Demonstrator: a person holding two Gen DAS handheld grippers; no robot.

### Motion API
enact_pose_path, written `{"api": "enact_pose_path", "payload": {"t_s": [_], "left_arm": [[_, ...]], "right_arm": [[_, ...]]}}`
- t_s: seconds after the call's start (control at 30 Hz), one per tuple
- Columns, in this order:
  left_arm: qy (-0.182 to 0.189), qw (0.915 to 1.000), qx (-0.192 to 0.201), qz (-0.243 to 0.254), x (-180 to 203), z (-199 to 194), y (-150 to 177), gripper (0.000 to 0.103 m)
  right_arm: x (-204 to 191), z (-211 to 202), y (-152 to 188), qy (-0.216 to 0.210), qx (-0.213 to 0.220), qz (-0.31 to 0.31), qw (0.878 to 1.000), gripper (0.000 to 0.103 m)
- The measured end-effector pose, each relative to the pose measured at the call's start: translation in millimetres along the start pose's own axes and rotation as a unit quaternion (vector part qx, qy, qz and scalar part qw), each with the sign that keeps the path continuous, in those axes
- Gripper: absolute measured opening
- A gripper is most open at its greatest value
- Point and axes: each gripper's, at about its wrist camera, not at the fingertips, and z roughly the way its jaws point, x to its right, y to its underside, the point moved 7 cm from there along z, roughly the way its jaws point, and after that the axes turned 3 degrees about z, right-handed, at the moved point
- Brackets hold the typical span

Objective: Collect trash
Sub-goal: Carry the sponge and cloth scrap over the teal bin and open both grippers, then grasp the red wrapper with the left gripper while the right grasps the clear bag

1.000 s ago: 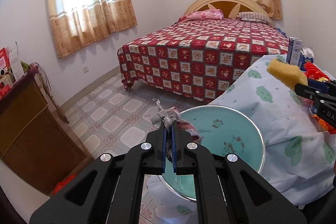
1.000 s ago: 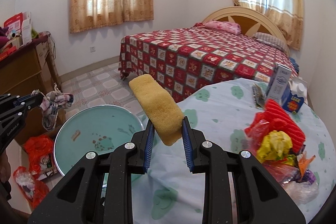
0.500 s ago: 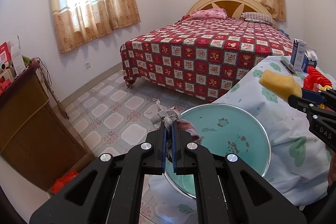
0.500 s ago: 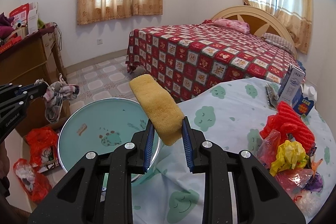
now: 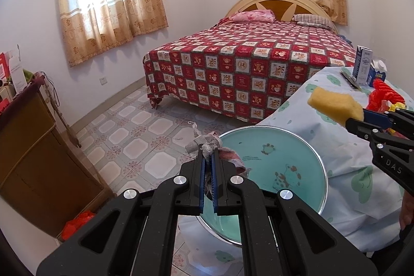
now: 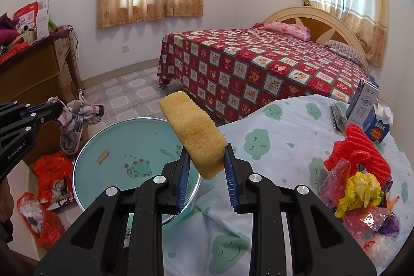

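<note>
My left gripper is shut on a crumpled grey-pink rag, held in the air over the near-left rim of a round teal basin. In the right wrist view the rag hangs from the left gripper at left. My right gripper is shut on a yellow sponge, held above the basin's right rim at the table's edge. The sponge shows in the left wrist view too.
A table with a pale blue cloud-print cloth carries a pile of plastic trash, a red corrugated piece and milk cartons. A bed stands behind. A wooden cabinet is at left, with red bags on the floor.
Both grippers have pulled back and risen slightly, keeping their loads. The basin and table sit lower and farther right in the left wrist view; more of the floor and trash pile shows.
</note>
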Motion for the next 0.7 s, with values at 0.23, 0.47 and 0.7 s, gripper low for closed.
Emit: {"api": "enact_pose_path", "payload": {"t_s": [0.23,0.47,0.7], "left_arm": [[0.021,0.9997,0.002,0.009,16,1,2,0.028],[0.022,0.9997,0.006,0.012,21,0,3,0.046],[0.026,0.9995,-0.001,0.016,34,0,9,0.058]], "right_arm": [[-13,10,7,-0.025,-0.016,-0.010,0.999,0.046],[-6,6,7,-0.019,-0.013,-0.002,1.000,0.050],[28,-42,9,0.019,0.014,0.005,1.000,0.051]]}}
